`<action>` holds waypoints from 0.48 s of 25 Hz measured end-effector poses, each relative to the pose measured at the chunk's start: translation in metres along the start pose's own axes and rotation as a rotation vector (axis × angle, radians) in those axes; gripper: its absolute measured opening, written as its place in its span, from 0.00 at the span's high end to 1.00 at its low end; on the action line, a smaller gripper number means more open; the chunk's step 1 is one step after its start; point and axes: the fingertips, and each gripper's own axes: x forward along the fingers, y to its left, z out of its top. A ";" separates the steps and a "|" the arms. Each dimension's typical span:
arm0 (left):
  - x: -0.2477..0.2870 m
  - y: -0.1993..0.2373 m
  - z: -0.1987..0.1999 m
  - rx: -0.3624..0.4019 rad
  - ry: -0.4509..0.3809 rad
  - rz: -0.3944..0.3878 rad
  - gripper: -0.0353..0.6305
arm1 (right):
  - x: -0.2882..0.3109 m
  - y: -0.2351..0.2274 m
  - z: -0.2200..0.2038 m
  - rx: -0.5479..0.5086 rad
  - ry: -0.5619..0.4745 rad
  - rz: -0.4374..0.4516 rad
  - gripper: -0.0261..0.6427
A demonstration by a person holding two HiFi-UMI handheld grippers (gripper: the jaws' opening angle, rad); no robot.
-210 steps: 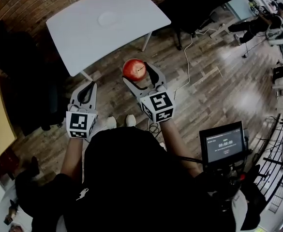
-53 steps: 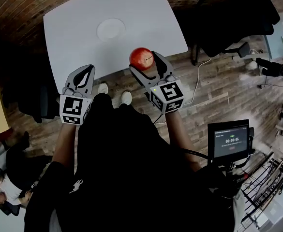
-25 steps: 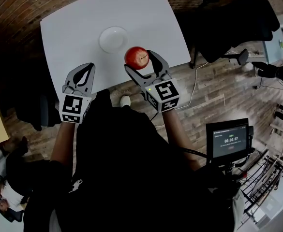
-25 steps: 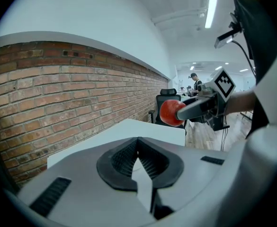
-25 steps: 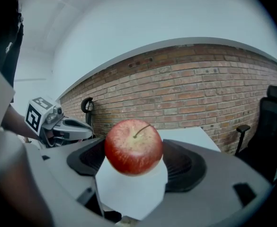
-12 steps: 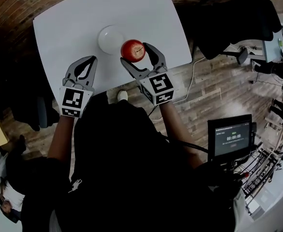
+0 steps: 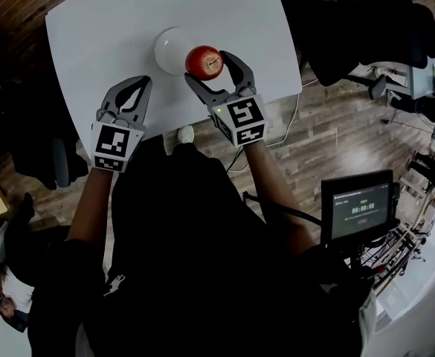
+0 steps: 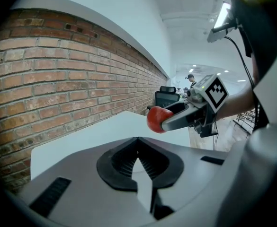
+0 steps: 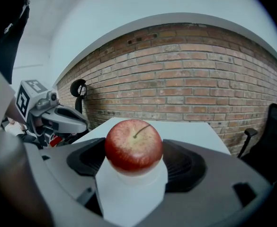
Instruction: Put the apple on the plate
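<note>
Apple (image 7: 204, 62) is clamped between the jaws of your right gripper (image 7: 208, 67), at the upper middle of the head view. There it overlaps the right edge of the white plate (image 7: 166, 47), which lies on the white table (image 7: 113, 21). From these views you cannot tell how high the fruit hangs above the plate. Your left gripper (image 7: 139, 88) hovers over the table's near edge, lower left of the plate, with its jaws closed on nothing. You appear to be in the carry step, almost at the drop point. The next move likely calls for shifting the apple a little left toward the plate's centre. Then lower it until it rests on the plate, and part the jaws gently so it does not roll.
</note>
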 end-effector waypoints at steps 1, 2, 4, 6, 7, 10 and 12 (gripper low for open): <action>-0.001 0.001 0.000 -0.001 0.001 -0.002 0.94 | 0.002 0.001 0.000 -0.004 0.005 0.000 0.40; -0.003 0.001 0.001 -0.002 0.002 -0.003 0.94 | 0.004 0.003 0.001 -0.009 0.009 0.000 0.40; -0.006 0.001 0.002 -0.004 0.005 -0.005 0.94 | 0.006 0.005 0.001 -0.018 0.018 0.001 0.40; -0.008 0.001 0.002 -0.008 0.006 -0.007 0.94 | 0.009 0.007 0.001 -0.028 0.025 0.003 0.40; -0.008 0.000 0.002 -0.010 0.007 -0.007 0.94 | 0.010 0.008 0.000 -0.031 0.029 0.004 0.40; -0.010 -0.003 0.001 -0.014 0.009 -0.007 0.94 | 0.013 0.008 -0.007 -0.040 0.051 0.008 0.40; -0.012 -0.005 0.000 -0.019 0.012 -0.006 0.94 | 0.017 0.007 -0.009 -0.054 0.054 0.003 0.40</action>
